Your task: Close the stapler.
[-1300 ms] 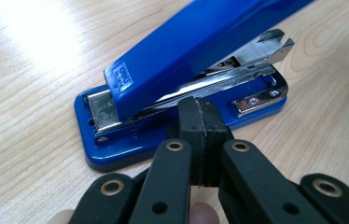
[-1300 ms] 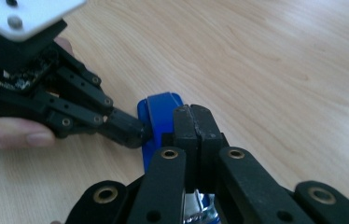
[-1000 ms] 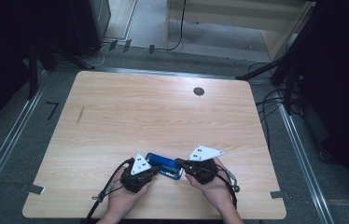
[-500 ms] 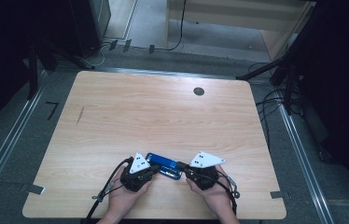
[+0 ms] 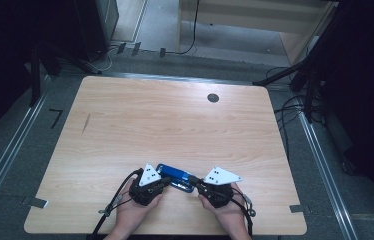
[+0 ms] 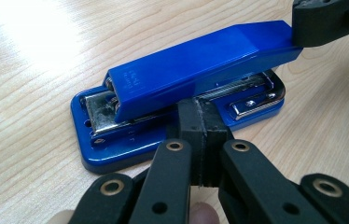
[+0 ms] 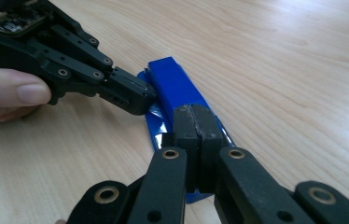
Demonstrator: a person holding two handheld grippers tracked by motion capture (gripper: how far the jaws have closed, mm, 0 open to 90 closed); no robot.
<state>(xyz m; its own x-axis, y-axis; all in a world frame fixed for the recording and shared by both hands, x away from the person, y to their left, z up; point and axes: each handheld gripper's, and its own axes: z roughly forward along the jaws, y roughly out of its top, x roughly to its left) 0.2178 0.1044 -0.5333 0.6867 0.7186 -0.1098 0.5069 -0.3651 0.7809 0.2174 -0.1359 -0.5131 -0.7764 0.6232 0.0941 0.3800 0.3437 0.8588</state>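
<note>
A blue stapler (image 5: 175, 175) lies flat near the table's front edge, between my two grippers. In the left gripper view the stapler (image 6: 196, 70) has its top arm raised a little over its base. My left gripper (image 6: 204, 123) is shut, and its tip presses into the stapler's side under the arm. My right gripper (image 7: 196, 123) is also shut, and its tip rests on top of the stapler (image 7: 175, 84) at the front end. Nothing is between either pair of jaws. In the high view the left gripper (image 5: 166, 181) and right gripper (image 5: 195, 182) meet the stapler from opposite sides.
The wooden table (image 5: 175, 125) has a round dark grommet (image 5: 213, 98) at the far right and a short dark mark (image 5: 86, 122) at the left. Cables (image 5: 295, 107) lie on the floor off the right edge. A pale wooden unit (image 5: 255, 20) stands beyond the far edge.
My right gripper has shifted slightly toward the near edge of the table. The left gripper and the stapler have stayed in place.
</note>
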